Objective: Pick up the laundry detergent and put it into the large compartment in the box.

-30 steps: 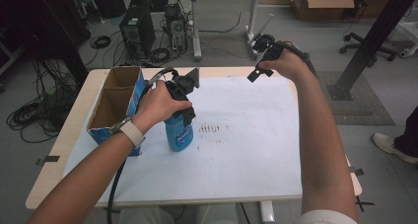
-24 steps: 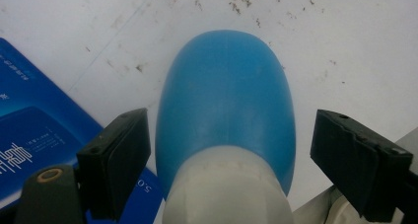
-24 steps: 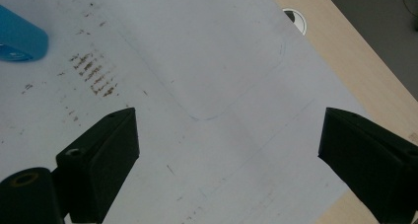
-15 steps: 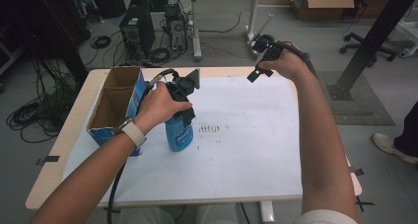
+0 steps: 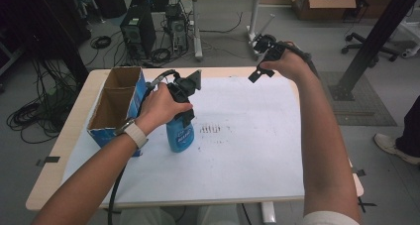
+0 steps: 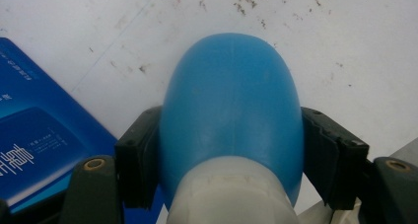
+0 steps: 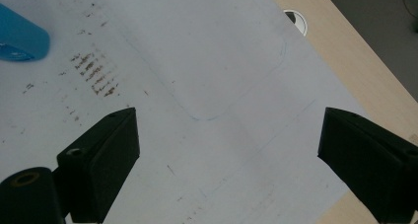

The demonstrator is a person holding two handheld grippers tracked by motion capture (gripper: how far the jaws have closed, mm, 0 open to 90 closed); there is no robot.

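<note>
The left tool (image 5: 184,98) sits left of centre in the high view, its jaws clamped on the shoulders of a blue bottle (image 5: 180,134) that stands upright on the white sheet (image 5: 247,150) covering the bench (image 5: 64,150). Just to the bottle's left is an open blue cardboard box (image 5: 116,108). The right tool (image 5: 262,61) hangs in the air at the upper right, above the bench's far edge, jaws wide apart and empty. Dark smudges (image 5: 210,130) mark the sheet right of the bottle.
</note>
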